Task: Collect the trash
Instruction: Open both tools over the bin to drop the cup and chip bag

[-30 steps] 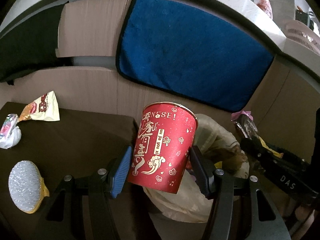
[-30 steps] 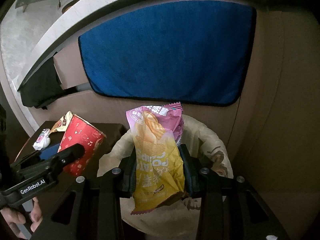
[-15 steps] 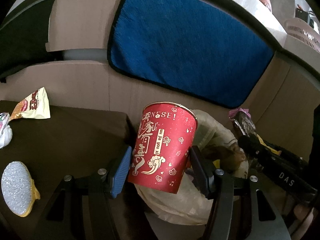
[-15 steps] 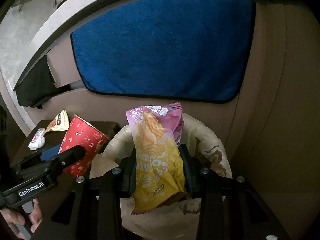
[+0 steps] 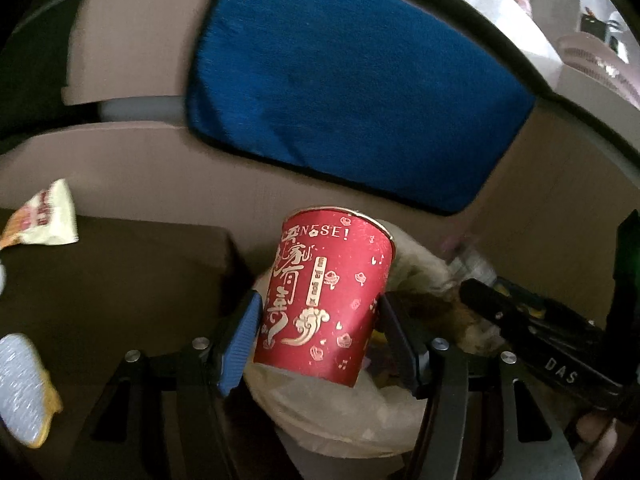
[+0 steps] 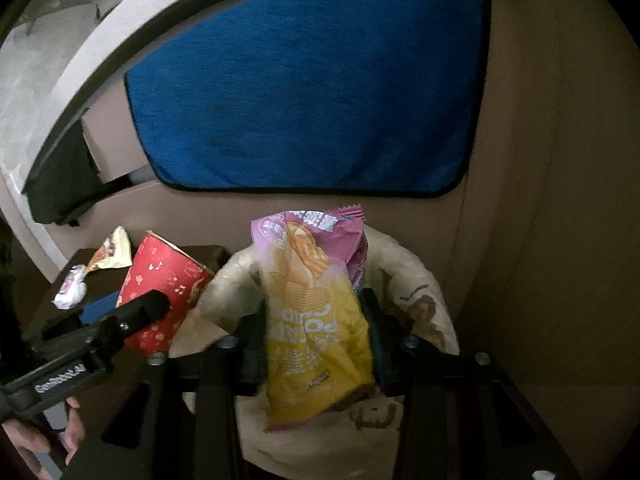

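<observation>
Over the trash bag [image 6: 424, 280] our right gripper [image 6: 316, 336] opens around the upright chip bag [image 6: 316, 320] — left gripper [image 5: 320, 328] clamps the upright red cup [image 5: 324, 296].

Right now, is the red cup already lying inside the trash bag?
No. The red cup is clamped upright between the left gripper pads, above the trash bag.

looks like someone's home, blue towel [image 6: 304, 88] draped over a wood-look cabinet, bag-lined trash bin [image 6: 424, 280], snack wrappers [image 5: 44, 216] on a dark surface [image 5: 120, 280]
</observation>
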`<control>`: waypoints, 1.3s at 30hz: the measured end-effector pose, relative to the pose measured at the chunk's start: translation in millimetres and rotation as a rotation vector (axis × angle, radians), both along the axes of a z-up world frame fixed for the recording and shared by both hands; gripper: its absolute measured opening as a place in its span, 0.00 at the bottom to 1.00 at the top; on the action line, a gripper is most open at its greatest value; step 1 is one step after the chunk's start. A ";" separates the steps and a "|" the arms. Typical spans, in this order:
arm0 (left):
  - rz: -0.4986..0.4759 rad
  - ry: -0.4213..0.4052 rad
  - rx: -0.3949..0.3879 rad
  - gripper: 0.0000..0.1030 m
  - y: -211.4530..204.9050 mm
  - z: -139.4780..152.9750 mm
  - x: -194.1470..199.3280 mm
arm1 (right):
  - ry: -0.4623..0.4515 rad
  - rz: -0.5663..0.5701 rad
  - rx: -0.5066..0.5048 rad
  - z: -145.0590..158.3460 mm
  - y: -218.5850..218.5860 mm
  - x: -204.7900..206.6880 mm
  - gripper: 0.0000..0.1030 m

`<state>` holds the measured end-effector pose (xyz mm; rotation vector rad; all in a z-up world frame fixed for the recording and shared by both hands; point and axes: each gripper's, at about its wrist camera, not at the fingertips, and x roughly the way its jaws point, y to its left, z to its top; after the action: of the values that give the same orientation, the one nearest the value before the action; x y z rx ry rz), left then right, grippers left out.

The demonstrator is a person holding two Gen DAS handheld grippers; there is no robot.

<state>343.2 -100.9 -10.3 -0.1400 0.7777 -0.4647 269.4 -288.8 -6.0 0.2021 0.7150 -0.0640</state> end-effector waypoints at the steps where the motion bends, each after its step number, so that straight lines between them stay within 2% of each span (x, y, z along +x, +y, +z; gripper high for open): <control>1: 0.005 0.005 -0.002 0.60 1.3 -0.9 2.3 | -0.007 -0.012 -0.002 0.2 -0.9 -1.2 0.61; 4: 0.033 -0.009 -0.024 0.61 10.0 1.6 4.7 | -0.020 -0.025 0.019 1.5 -5.4 -5.3 0.63; 10: 0.021 -0.020 -0.068 0.61 27.8 16.5 -1.6 | -0.019 -0.031 0.024 5.8 -4.7 -11.4 0.63; 18: 0.097 -0.029 -0.084 0.61 80.3 28.4 -24.1 | -0.058 -0.001 0.011 23.1 18.0 -24.5 0.63; 25: 0.165 -0.010 -0.059 0.61 144.9 26.8 -51.9 | -0.108 0.072 0.007 40.2 67.3 -34.9 0.63; 29: 0.225 -0.012 -0.051 0.61 190.0 26.1 -69.4 | -0.103 0.114 0.016 43.0 99.2 -38.5 0.64; 36: 0.290 0.002 0.008 0.61 251.9 12.5 -99.4 | -0.048 0.202 0.054 26.4 164.3 -50.8 0.64; 39: 0.292 0.034 0.002 0.61 270.2 -0.3 -107.2 | -0.026 0.245 0.043 15.1 192.0 -54.1 0.64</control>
<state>236.0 169.3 -10.6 -0.2559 0.7760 -0.1857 215.3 -96.9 9.0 0.1549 0.7109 0.1878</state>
